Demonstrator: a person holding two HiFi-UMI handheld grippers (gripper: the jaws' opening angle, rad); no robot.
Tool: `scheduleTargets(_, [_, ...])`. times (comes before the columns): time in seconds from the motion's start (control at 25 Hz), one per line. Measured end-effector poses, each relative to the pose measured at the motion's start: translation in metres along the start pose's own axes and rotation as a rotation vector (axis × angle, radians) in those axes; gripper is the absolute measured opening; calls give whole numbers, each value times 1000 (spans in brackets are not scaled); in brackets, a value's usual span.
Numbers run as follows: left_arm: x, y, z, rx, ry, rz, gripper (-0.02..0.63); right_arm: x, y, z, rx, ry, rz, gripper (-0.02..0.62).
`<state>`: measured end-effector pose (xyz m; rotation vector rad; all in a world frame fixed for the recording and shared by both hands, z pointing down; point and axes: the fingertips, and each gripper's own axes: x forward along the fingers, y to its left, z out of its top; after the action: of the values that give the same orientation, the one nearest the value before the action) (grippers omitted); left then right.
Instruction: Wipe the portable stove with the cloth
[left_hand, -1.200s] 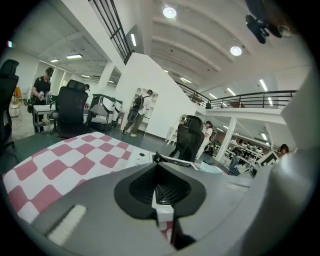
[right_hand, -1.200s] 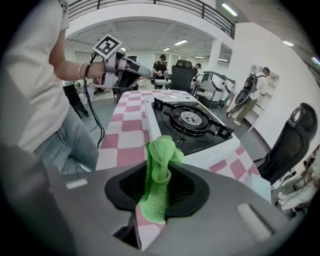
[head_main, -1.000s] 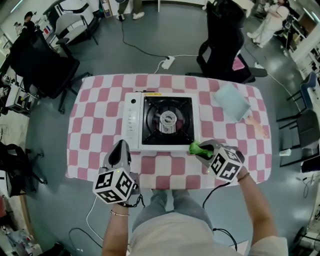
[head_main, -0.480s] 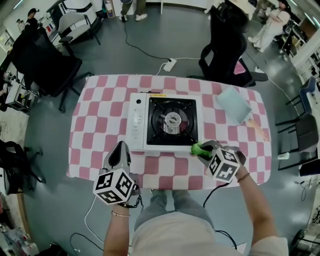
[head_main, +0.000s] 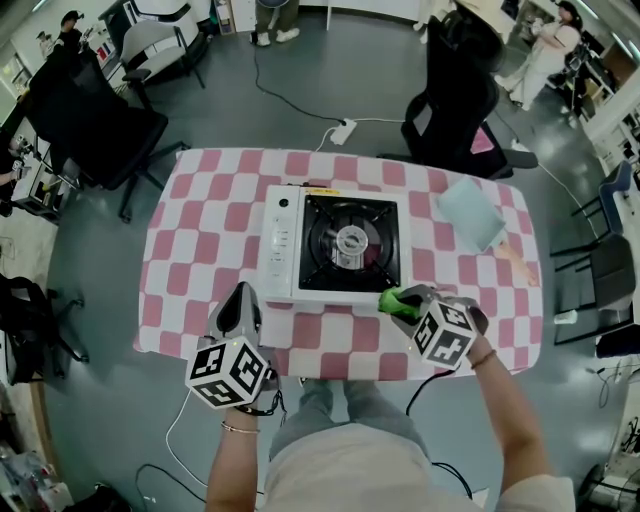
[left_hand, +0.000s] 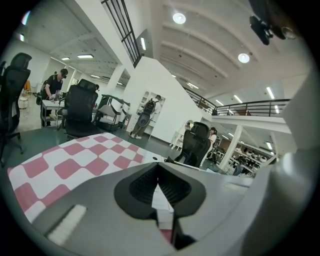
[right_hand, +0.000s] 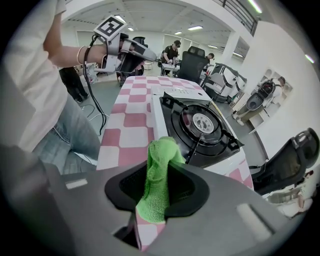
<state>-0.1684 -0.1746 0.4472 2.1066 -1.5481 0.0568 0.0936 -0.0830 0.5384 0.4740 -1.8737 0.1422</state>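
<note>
1. One left gripper (head_main: 240, 298), jaws pressed together on nothing, above the checkered tablecloth (head_main: 190, 250) near its front edge.
2. One portable stove (head_main: 335, 245) at the tablecloth's centre.
3. One right gripper (head_main: 403, 303), jaws pinching one green cloth (head_main: 390, 298) beside the stove's near right corner.

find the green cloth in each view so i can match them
Head view: green cloth lower right of centre, at the stove's near right corner.
Left gripper view: not in it.
Right gripper view: low centre, clamped by the right gripper.
Shared landmark: pink-checked tablecloth.
</note>
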Motion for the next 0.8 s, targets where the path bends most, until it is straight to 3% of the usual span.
scheduleTargets(0.8, [-30, 47, 13, -36, -45, 92, 0, 24, 5, 74, -92, -27, 39, 98])
